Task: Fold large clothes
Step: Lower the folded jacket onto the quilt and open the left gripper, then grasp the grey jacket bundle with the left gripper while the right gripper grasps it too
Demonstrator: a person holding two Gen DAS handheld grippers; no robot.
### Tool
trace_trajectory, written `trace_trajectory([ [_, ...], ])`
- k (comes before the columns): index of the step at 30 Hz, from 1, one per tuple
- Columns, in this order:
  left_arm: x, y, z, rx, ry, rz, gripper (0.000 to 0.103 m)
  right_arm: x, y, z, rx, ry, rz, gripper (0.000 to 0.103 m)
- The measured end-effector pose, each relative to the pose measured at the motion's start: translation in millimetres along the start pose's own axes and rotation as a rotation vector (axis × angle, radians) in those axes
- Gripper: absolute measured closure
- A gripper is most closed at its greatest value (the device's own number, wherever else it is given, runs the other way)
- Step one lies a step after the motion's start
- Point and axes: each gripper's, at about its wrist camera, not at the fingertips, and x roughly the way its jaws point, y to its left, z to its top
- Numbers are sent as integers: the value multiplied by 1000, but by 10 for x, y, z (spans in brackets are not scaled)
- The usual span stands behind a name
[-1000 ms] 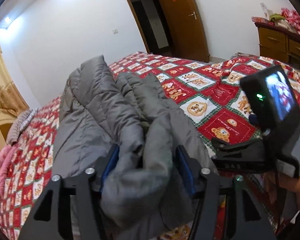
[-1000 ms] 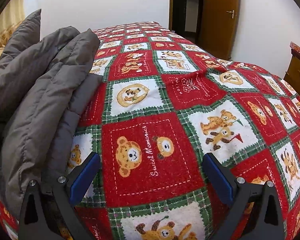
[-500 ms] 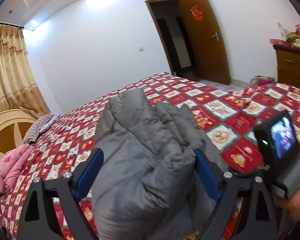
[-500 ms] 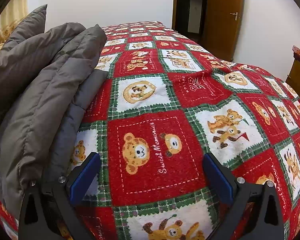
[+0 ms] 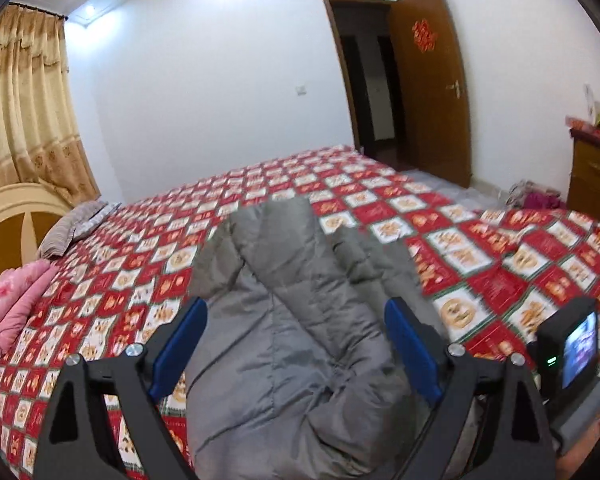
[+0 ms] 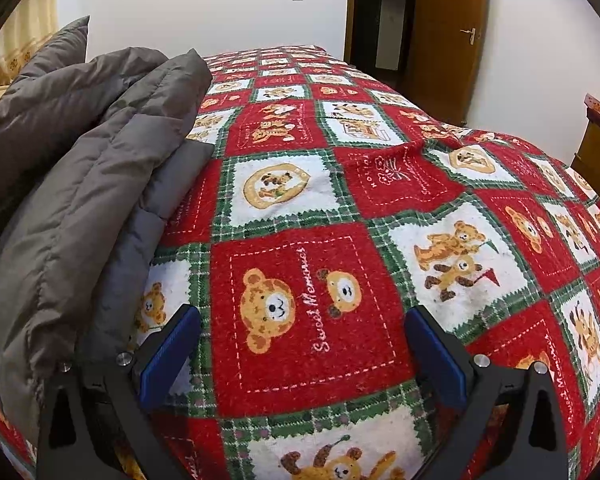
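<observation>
A bed (image 6: 380,184) in a red teddy-bear quilt is filling both views. Nearest, the left gripper (image 5: 296,344) is hanging with its jaws spread wide above the folded grey padded jacket (image 5: 300,320), pads clear of it. The right gripper (image 6: 304,348) is hovering spread over bare quilt, the jacket lying at its left. Only the left view is showing the pink blanket (image 5: 12,308), headboard (image 5: 12,224) and curtains (image 5: 20,100) beyond.
</observation>
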Motion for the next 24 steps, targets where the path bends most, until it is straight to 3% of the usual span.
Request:
trace_trajectory([
  [2, -108, 61, 84, -9, -39, 9, 7, 2, 7, -4, -1, -2, -3, 2],
  [3, -155, 116, 131, -13, -66, 33, 0, 1, 8, -4, -1, -3, -4, 2],
  [6, -109, 294, 212, -8, -104, 149, 0, 3, 9, -3, 3, 0, -4, 2],
  [8, 158, 474, 210, -6, -73, 230, 0, 3, 12, 5, 6, 2, -6, 2],
  [11, 611, 657, 127, -16, 23, 279, 0, -20, -14, 41, 29, 3, 3, 2],
  [13, 925, 733, 25, -29, 89, 272, 0, -67, -54, 85, 45, -8, 0, 2],
  [16, 1121, 656, -137, -78, 166, 174, 0, -232, -147, 228, 87, -51, -3, 2],
  [19, 1105, 311, -307, -70, 170, 107, 0, -413, -163, 453, 113, -96, 13, 2],
  [24, 1045, -30, -327, -1, 145, 105, 0, -760, 114, 959, 72, -185, 34, 8],
])
